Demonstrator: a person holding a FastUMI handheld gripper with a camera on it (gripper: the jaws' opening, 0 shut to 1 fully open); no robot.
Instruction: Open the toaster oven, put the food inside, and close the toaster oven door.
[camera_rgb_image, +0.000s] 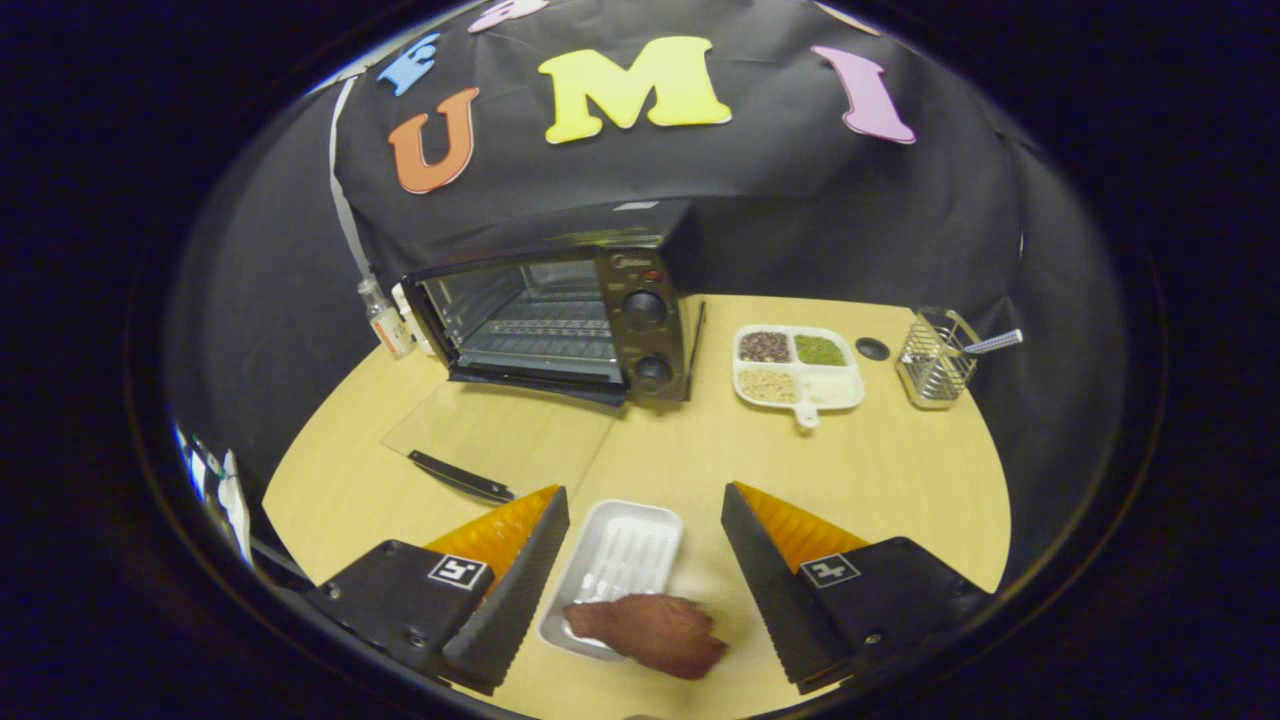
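A black toaster oven (560, 300) stands at the back of the wooden table with its glass door (490, 440) folded flat down, handle (462, 477) toward me. Its wire rack (545, 335) shows inside. A reddish-brown slice of meat (652, 632) lies half on the near end of a white tray (625, 560), partly over its rim onto the table. My gripper (645, 520) is open, with its fingers apart on either side of the tray. The meat lies between them, touching neither.
Right of the oven sits a divided white dish (848, 392) of beans and grains, a small dark disc (872, 348) and a wire utensil holder (935, 362). A small bottle (385, 322) stands left of the oven. The table's front left edge (300, 450) curves close by.
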